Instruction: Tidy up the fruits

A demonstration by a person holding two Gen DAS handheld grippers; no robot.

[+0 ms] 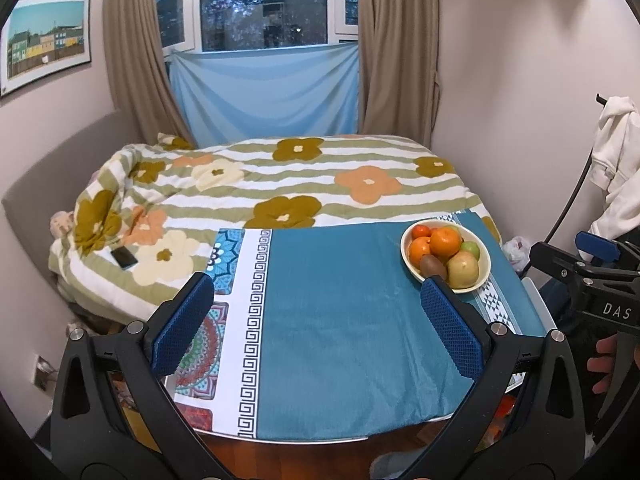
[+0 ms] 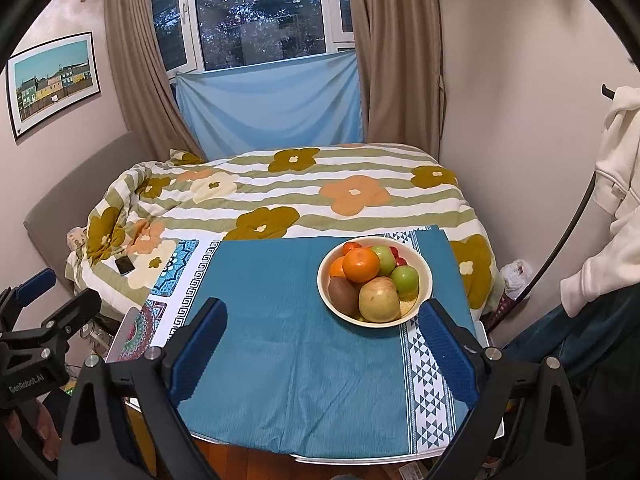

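Note:
A cream bowl [image 2: 425, 285] [image 1: 405, 240] stands on the blue tablecloth [image 2: 280, 320] [image 1: 332, 312] toward the table's far right. It is heaped with fruit: an orange [image 2: 361, 265] [image 1: 445, 241] on top, a brown kiwi [image 2: 342, 293] [image 1: 433, 267], a yellowish apple [image 2: 379, 299] [image 1: 463, 269], green apples [image 2: 405, 279] and small red fruits [image 2: 351, 247]. My right gripper [image 2: 322, 312] is open and empty, its right finger beside the bowl's near rim. My left gripper [image 1: 318, 290] is open and empty over the cloth, left of the bowl. The right gripper [image 1: 576, 256] also shows at the left wrist view's right edge.
A bed with a flowered quilt [image 2: 304, 196] lies right behind the table, with a dark phone [image 2: 125, 266] on it. A white garment [image 2: 612, 208] hangs at the right wall. The table's near edge [image 2: 360, 458] runs just below the grippers. A person's fingers [image 1: 602, 358] hold the right handle.

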